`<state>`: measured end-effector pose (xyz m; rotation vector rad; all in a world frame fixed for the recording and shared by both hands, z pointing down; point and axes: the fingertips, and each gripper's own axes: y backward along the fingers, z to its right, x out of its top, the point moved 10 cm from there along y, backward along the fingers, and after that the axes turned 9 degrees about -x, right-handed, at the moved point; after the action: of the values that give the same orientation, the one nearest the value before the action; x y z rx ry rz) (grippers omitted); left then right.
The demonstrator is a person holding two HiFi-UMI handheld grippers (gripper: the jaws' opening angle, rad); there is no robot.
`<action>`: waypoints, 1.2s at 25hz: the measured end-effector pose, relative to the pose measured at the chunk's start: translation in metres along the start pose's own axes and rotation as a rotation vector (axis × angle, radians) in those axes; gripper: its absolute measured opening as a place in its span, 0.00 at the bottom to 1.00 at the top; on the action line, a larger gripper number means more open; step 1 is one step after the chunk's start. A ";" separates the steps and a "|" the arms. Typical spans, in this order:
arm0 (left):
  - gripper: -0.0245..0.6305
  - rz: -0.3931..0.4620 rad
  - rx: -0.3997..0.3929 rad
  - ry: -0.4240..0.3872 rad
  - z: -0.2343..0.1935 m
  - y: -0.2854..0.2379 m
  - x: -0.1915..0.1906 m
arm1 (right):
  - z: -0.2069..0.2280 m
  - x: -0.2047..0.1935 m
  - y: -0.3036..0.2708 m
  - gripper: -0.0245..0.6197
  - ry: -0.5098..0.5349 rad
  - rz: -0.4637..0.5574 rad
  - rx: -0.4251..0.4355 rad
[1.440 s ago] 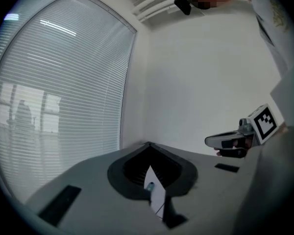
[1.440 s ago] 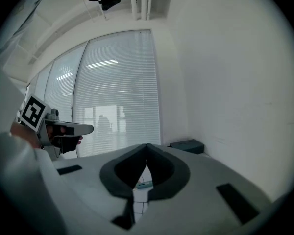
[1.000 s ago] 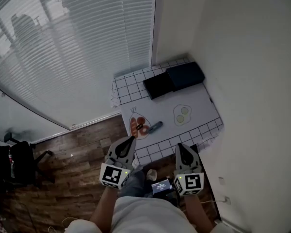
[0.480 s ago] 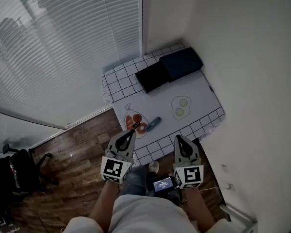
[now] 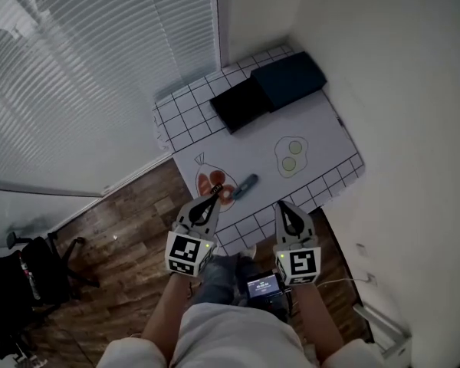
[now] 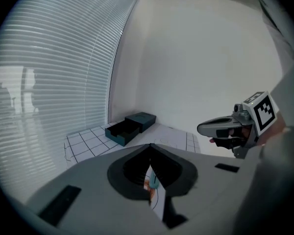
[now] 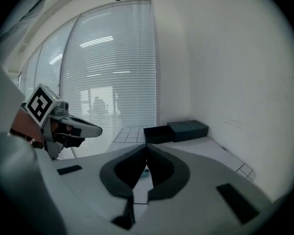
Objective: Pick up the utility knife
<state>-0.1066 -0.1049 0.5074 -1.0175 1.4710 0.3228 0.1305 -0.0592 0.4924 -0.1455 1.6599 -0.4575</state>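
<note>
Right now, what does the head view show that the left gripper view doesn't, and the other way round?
Head view only: the brown wooden floor, a black chair and a small lit-screen device at the person's lap.
Left gripper view only: the left gripper seen along its own fingers, shut tip to tip and holding nothing, and the right gripper in side profile.
Both: the blue-grey utility knife on the white grid-edged table mat, the black open box, the dark blue closed box and the white window blinds.

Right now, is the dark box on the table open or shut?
Open: the box has its tray slid out, hollow inside showing.
</note>
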 end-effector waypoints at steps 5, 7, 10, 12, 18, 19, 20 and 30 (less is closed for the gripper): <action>0.05 -0.090 -0.051 0.013 -0.010 -0.023 -0.018 | 0.001 -0.015 -0.013 0.05 -0.020 -0.030 -0.017; 0.05 -0.132 -0.085 0.019 -0.013 -0.033 -0.024 | 0.001 -0.022 -0.019 0.05 -0.012 -0.050 -0.030; 0.05 -0.182 -0.125 0.015 -0.013 -0.048 -0.028 | 0.003 -0.029 -0.024 0.05 -0.010 -0.075 -0.039; 0.05 -0.217 -0.146 -0.003 -0.014 -0.057 -0.033 | 0.004 -0.032 -0.028 0.05 -0.011 -0.085 -0.044; 0.05 -0.356 -0.209 -0.062 -0.012 -0.082 -0.055 | 0.006 -0.040 -0.030 0.05 -0.036 -0.111 -0.059; 0.05 -0.374 -0.213 -0.061 -0.013 -0.085 -0.059 | 0.007 -0.041 -0.030 0.05 -0.044 -0.116 -0.066; 0.05 -0.392 -0.217 -0.061 -0.014 -0.089 -0.063 | 0.009 -0.043 -0.031 0.05 -0.051 -0.121 -0.072; 0.05 -0.494 -0.281 -0.082 -0.022 -0.113 -0.075 | 0.004 -0.065 -0.038 0.05 -0.081 -0.185 -0.081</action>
<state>-0.0488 -0.1563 0.6210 -1.5340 1.0722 0.2118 0.1379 -0.0714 0.5660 -0.3755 1.5925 -0.5166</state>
